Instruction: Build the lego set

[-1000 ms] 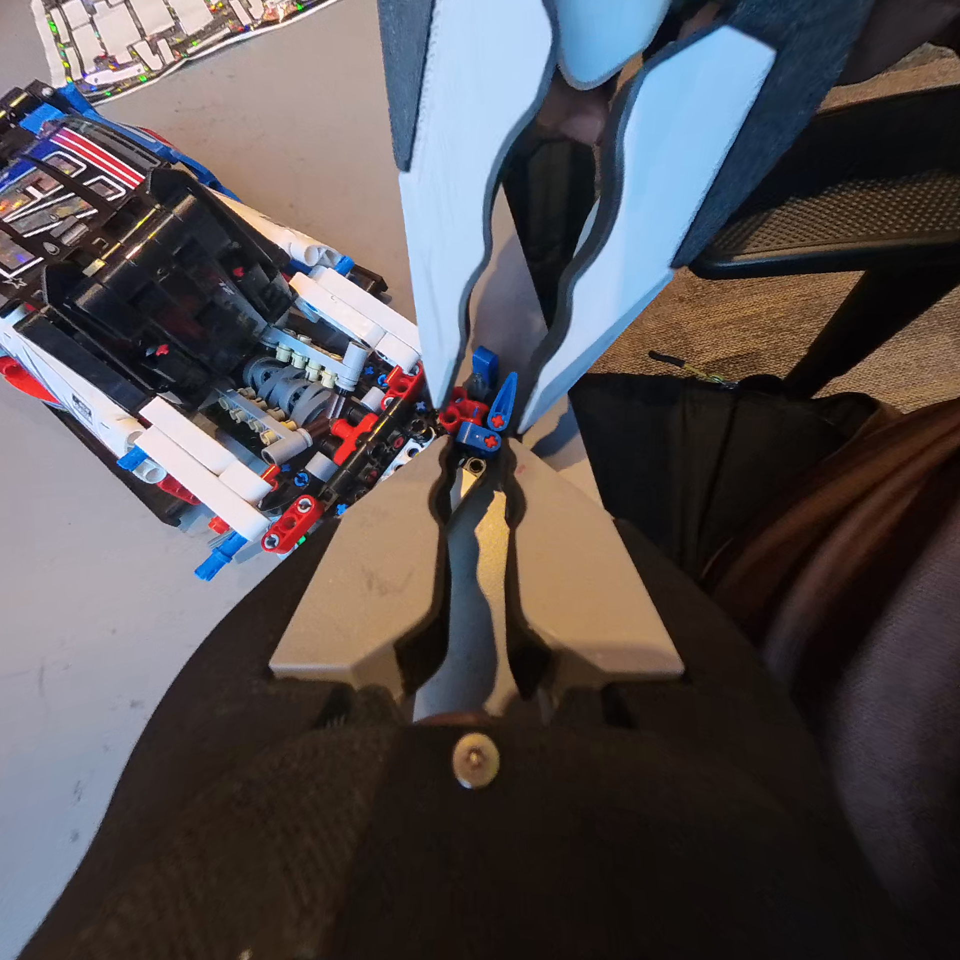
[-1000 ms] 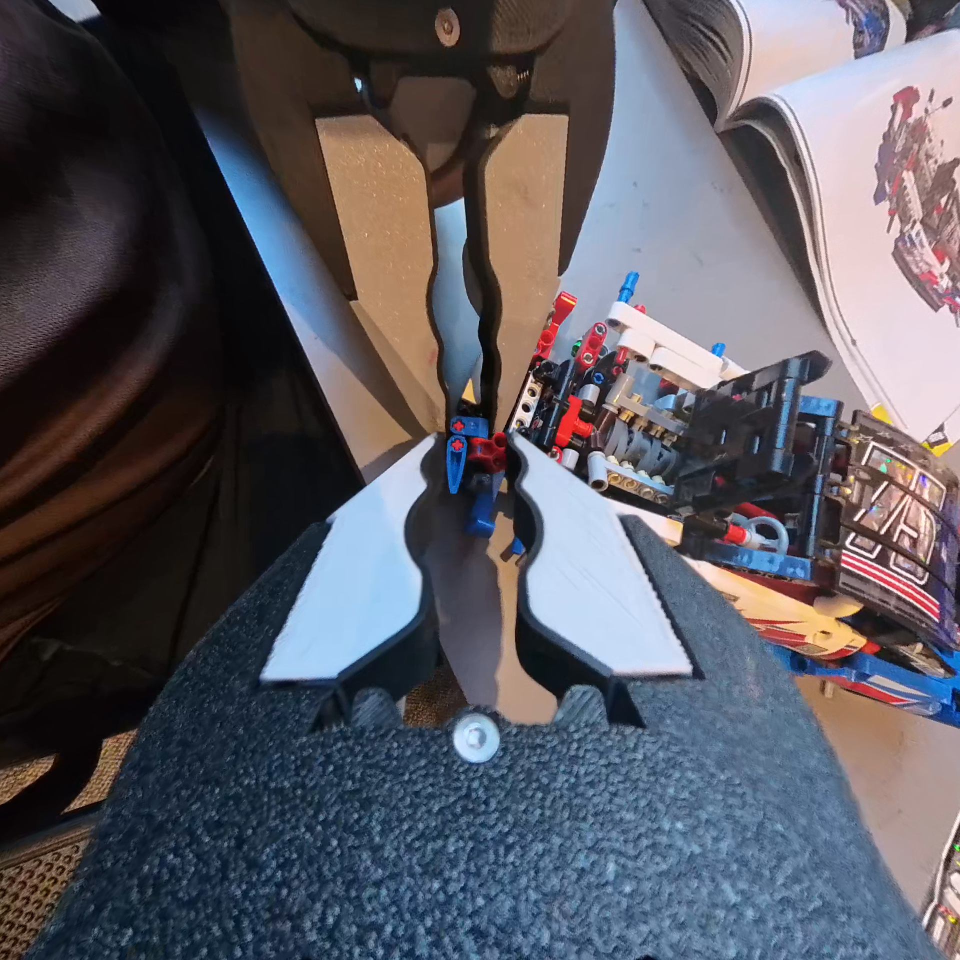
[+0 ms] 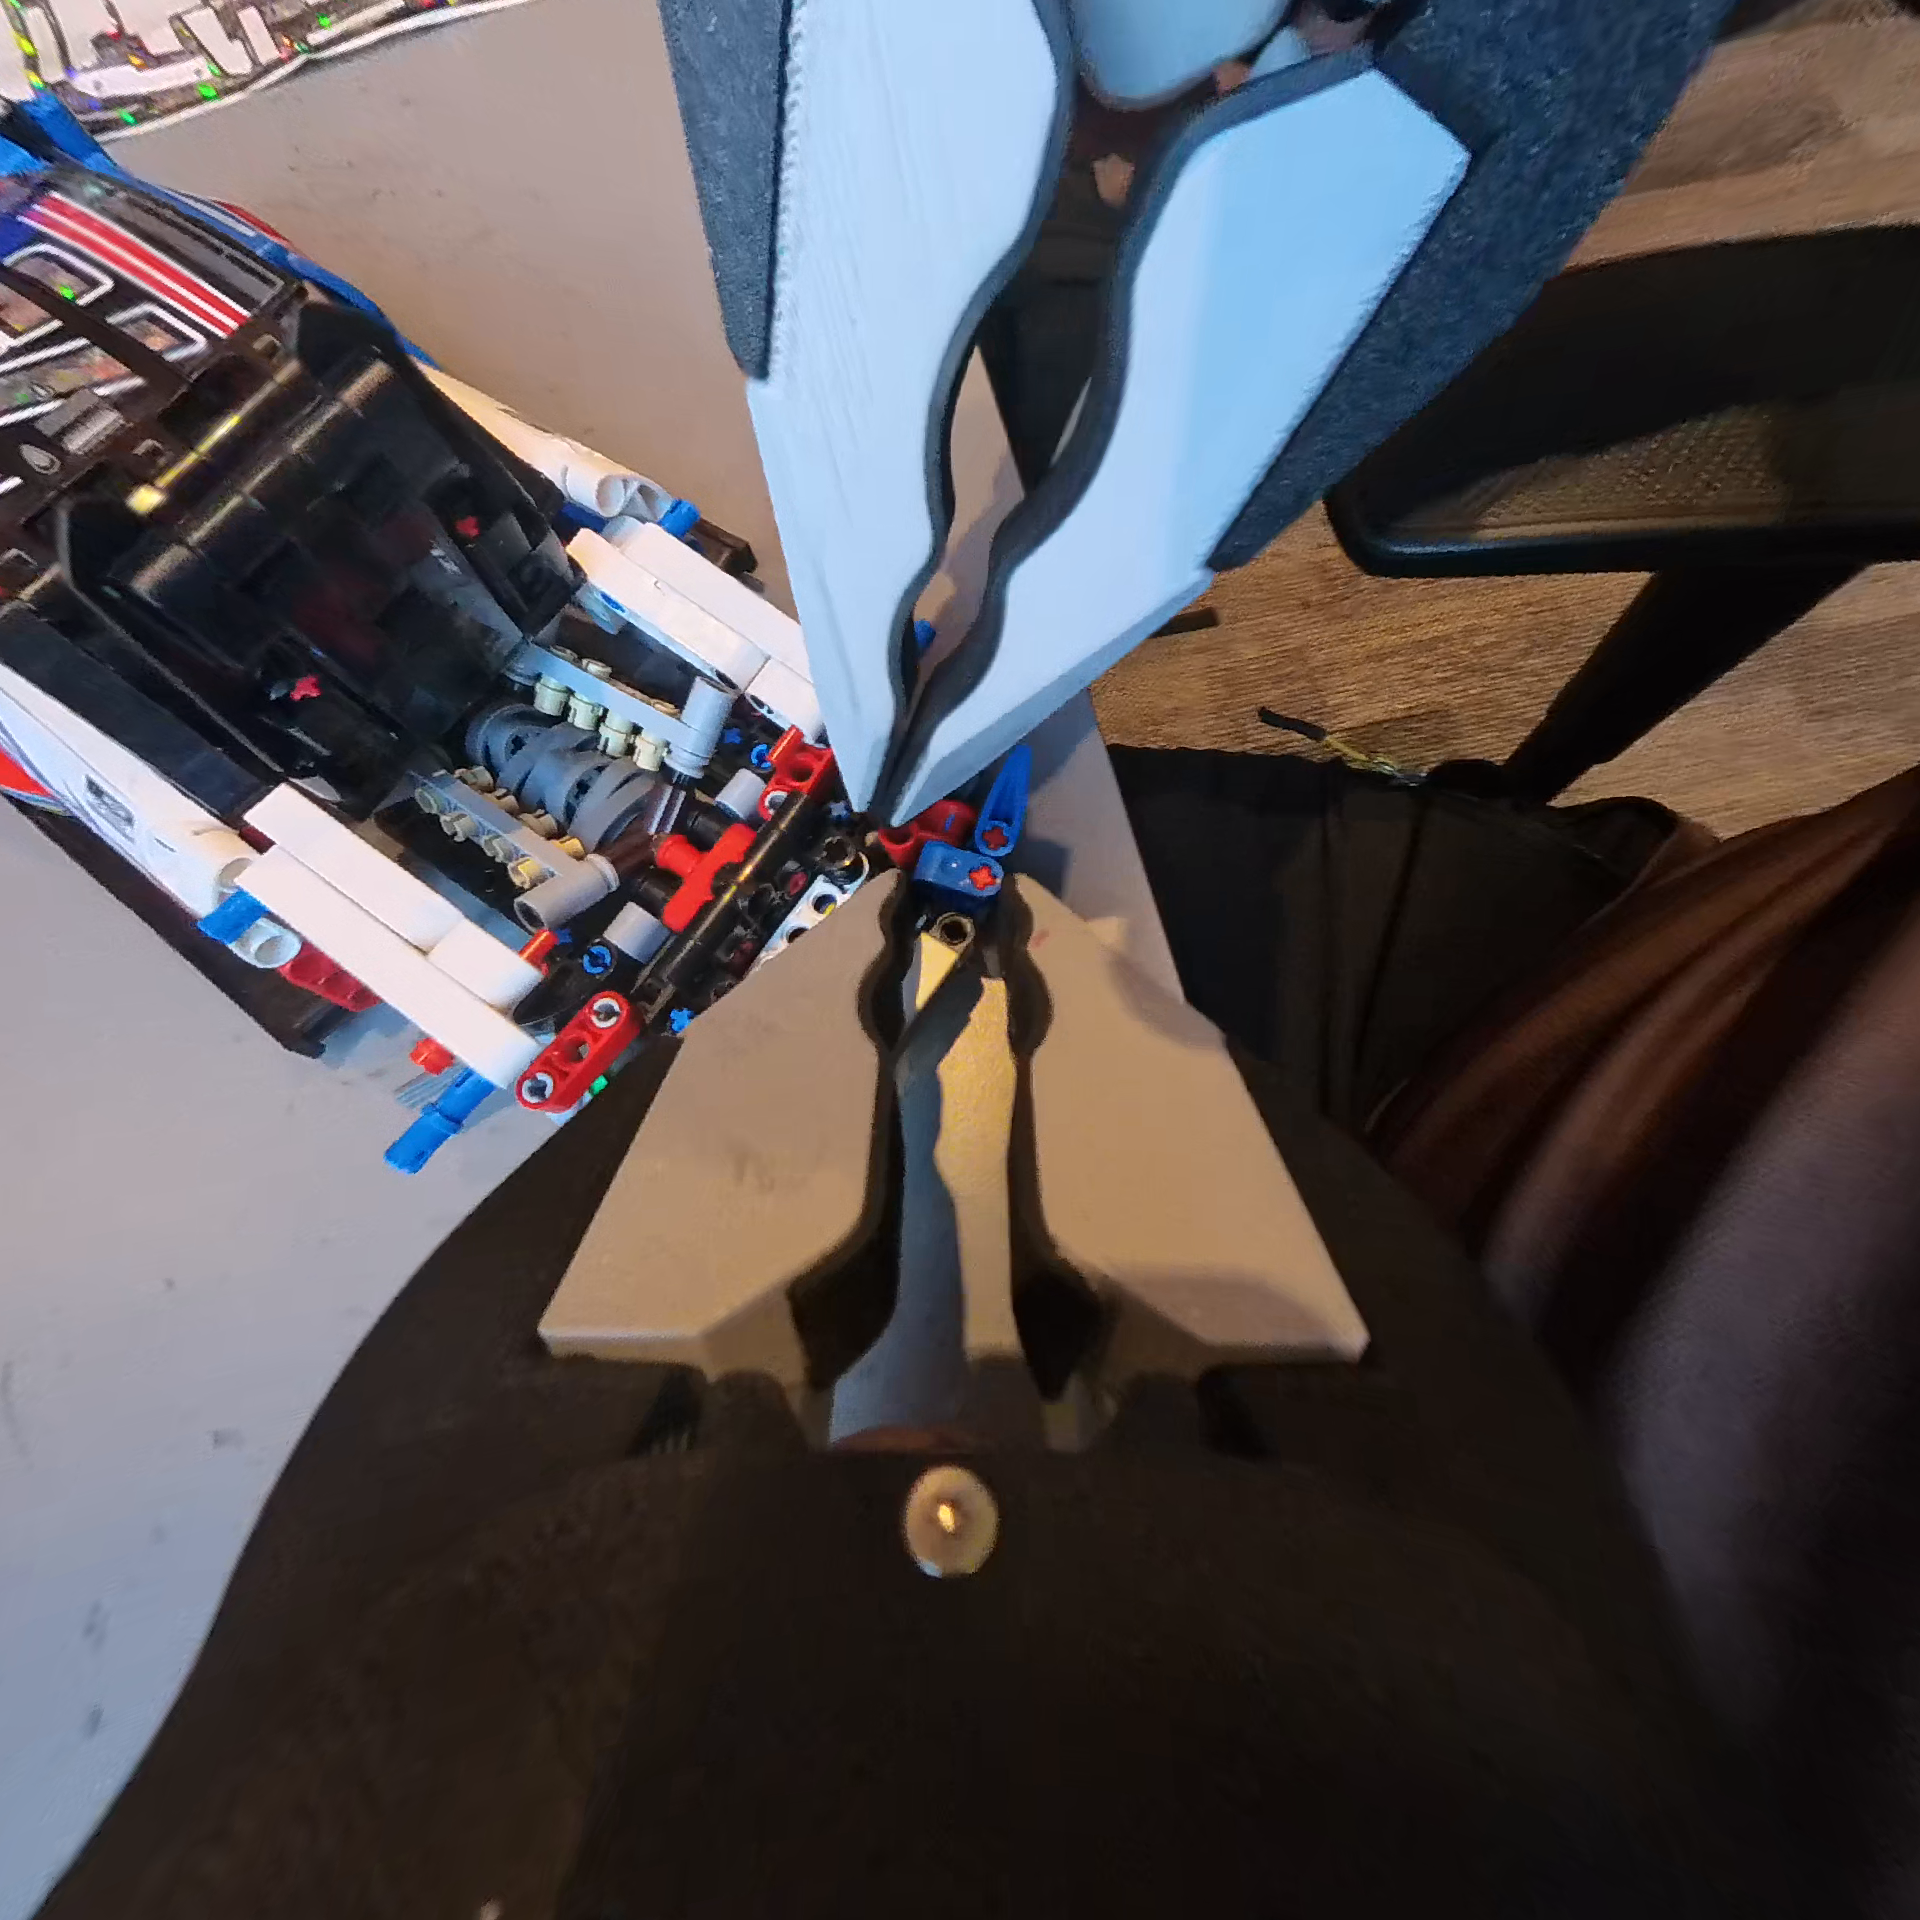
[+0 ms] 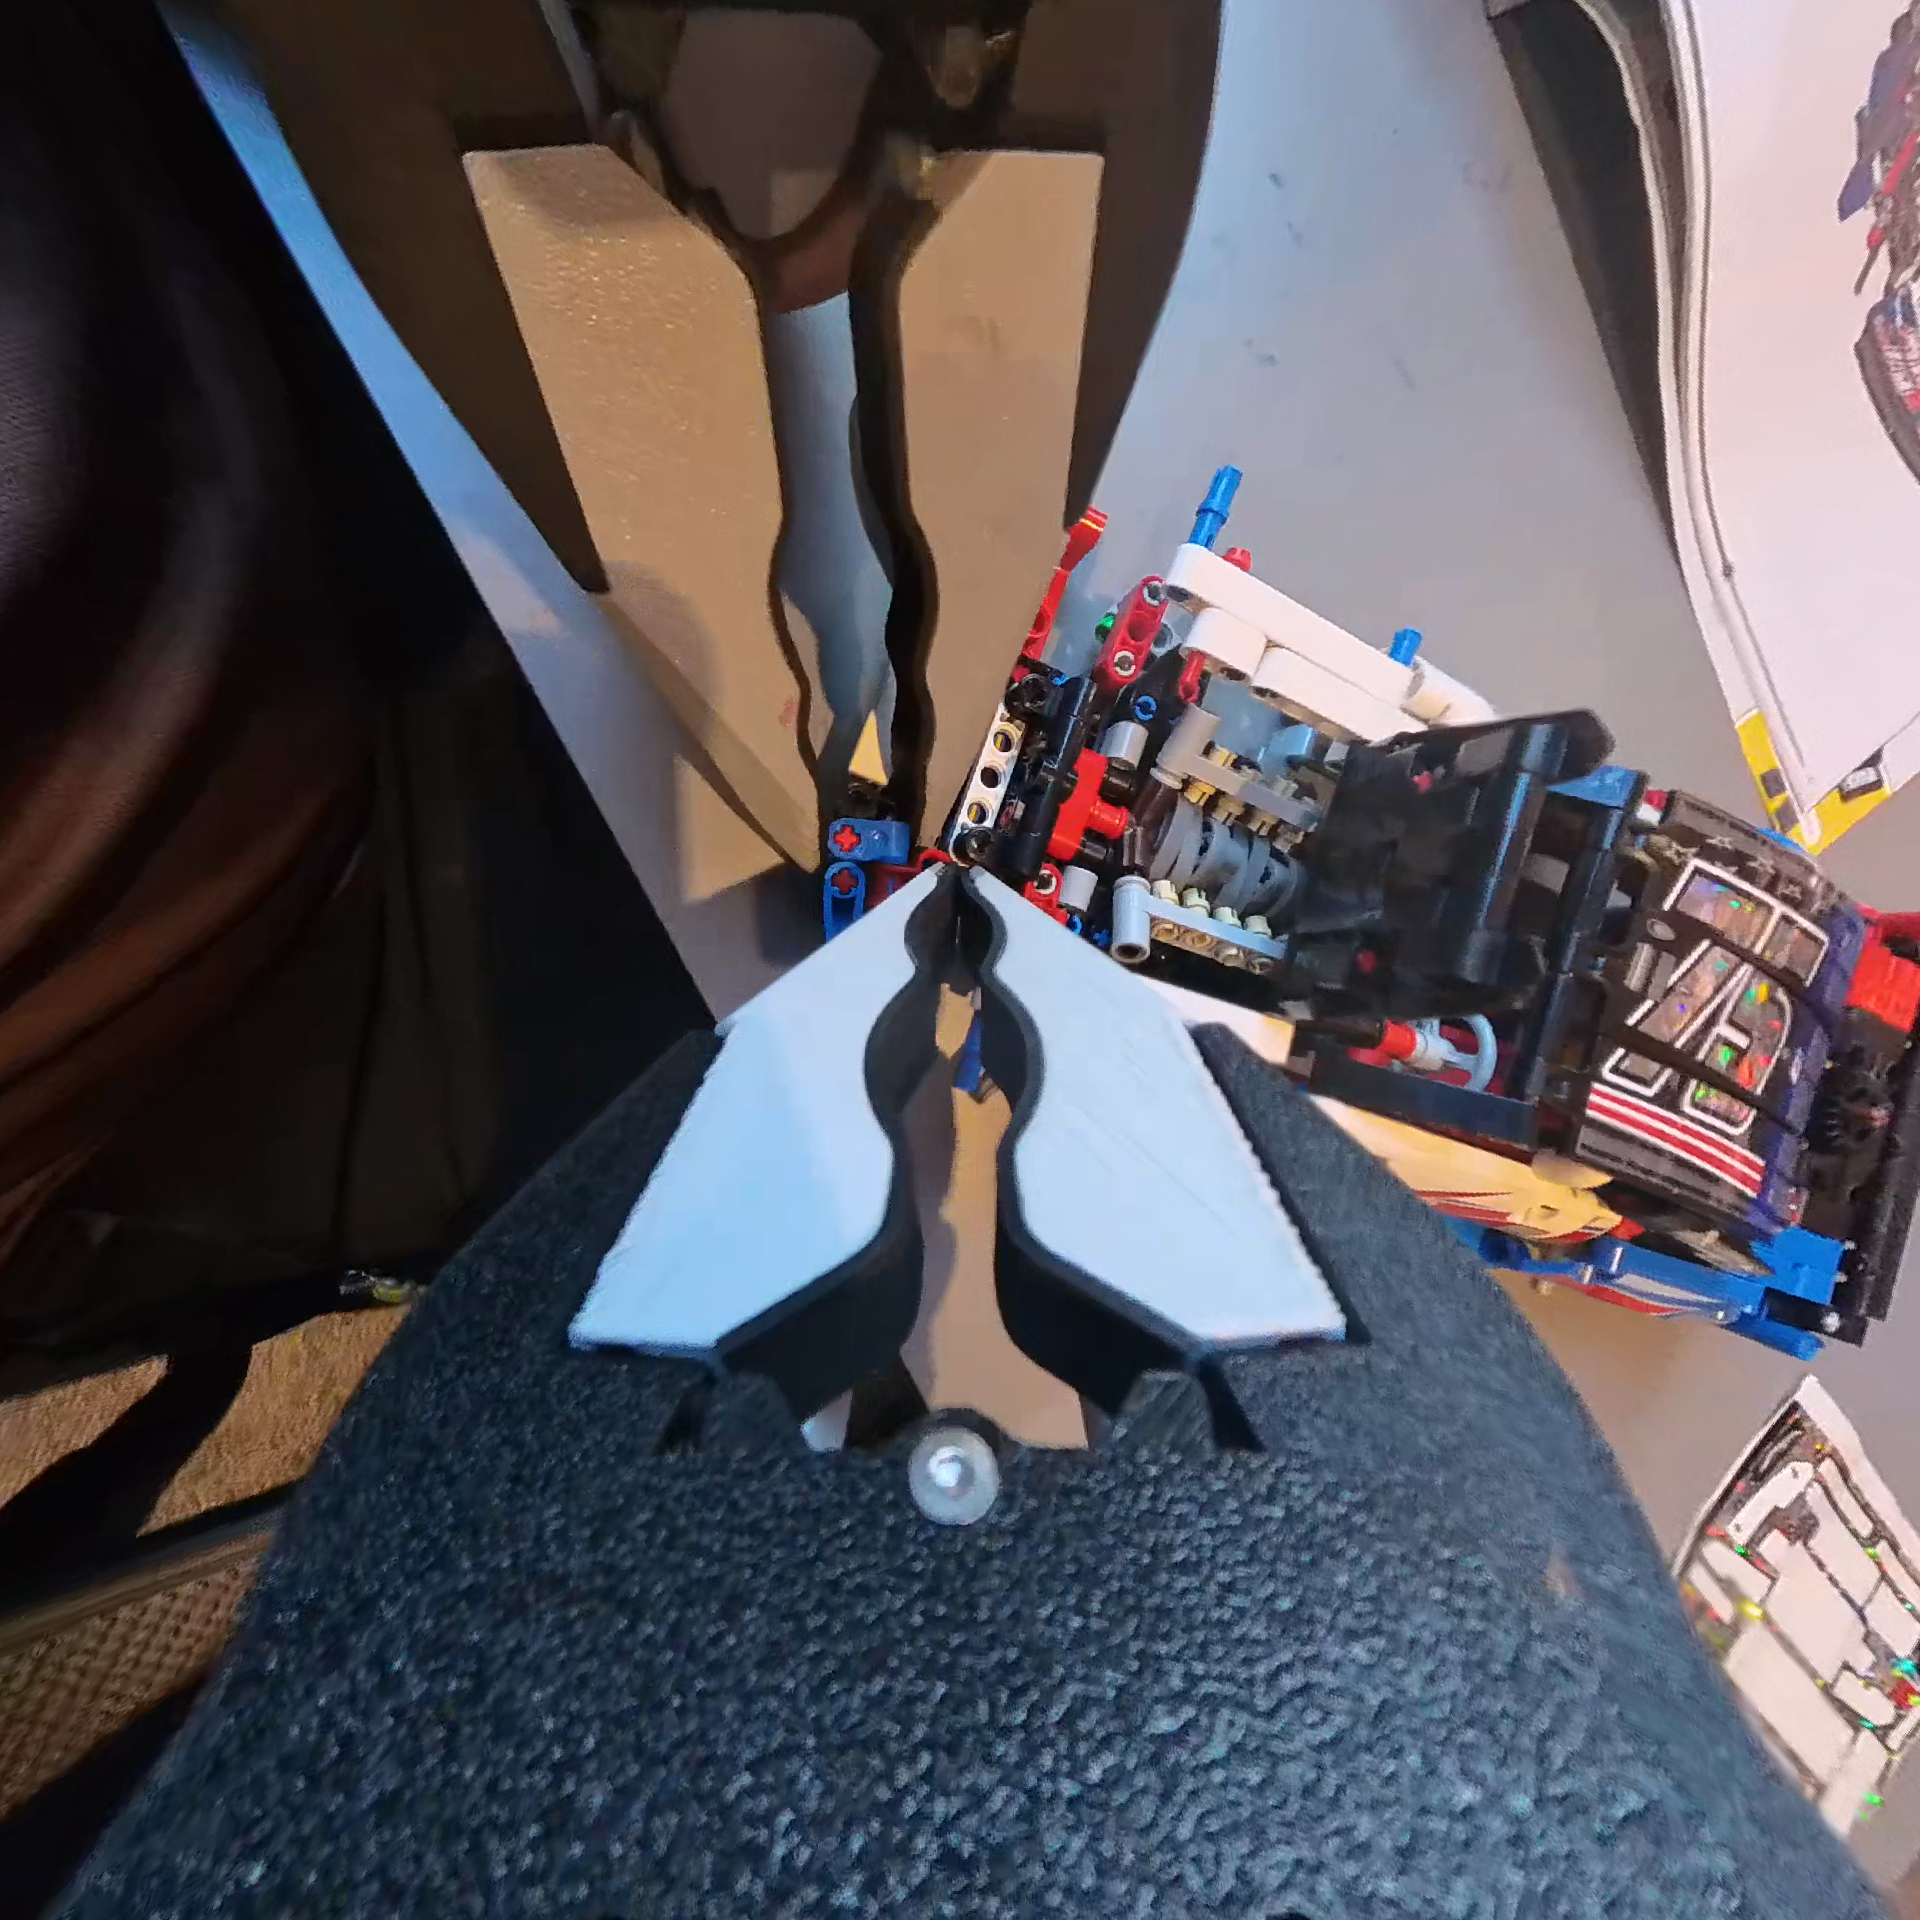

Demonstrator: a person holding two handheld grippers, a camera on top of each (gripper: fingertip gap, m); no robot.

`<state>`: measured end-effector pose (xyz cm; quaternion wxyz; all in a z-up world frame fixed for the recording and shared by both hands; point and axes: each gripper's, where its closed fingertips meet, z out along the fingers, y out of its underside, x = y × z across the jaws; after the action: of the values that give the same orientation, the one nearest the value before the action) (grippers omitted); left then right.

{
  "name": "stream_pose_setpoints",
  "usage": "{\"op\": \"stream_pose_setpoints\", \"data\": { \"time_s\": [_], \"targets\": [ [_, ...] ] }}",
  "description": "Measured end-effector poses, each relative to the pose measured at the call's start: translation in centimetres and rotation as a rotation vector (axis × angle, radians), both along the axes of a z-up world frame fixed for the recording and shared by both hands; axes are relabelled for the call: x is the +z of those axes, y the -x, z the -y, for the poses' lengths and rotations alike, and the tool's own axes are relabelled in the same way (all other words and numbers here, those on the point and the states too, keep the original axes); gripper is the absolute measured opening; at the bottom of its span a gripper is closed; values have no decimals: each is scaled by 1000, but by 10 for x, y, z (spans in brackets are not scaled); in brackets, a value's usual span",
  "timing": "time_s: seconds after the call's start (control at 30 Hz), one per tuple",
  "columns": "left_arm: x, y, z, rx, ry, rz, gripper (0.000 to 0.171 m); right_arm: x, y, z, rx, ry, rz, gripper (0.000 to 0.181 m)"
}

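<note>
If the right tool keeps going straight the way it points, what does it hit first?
Probably the small red-and-blue piece cluster right at the right tool's tips, with the left tool just beyond; depth is unclear.

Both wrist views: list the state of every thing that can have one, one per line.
Left hand-held gripper: shut on the small red-and-blue lego subassembly.
Right hand-held gripper: tips closed at the subassembly.
Lego car: partly built, lying on the table.
Instruction booklet: open.

I log large stylised figures and stripes on the lego car [image 4: 1704,997] roof decal, not transcribed. Small print on the instruction booklet [image 4: 1766,416] and the sticker sheet [image 4: 1808,1579] is too fine to read.
</note>
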<state>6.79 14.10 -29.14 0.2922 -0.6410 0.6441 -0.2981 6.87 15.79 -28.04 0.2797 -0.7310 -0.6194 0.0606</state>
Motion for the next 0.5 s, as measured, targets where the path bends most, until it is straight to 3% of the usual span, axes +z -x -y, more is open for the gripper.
{"op": "stream_pose_setpoints", "data": {
  "time_s": [0.13, 0.27, 0.43, 0.5],
  "targets": [
    [1, 0, 0, 3, 79, 4, 14, -2, -1, -1, 35, 55, 59, 0],
    [0, 0, 0, 1, 37, 0, 13, -2, -1, -1, 51, 24, 99, 0],
    [-1, -1, 0, -7, 19, -7, 14, 1, -3, 1, -63, 277, -88, 0],
    [-2, -1, 0, -8, 1, -13, 14, 6, -1, 2, -61, 294, -115, 0]
  ]
}}
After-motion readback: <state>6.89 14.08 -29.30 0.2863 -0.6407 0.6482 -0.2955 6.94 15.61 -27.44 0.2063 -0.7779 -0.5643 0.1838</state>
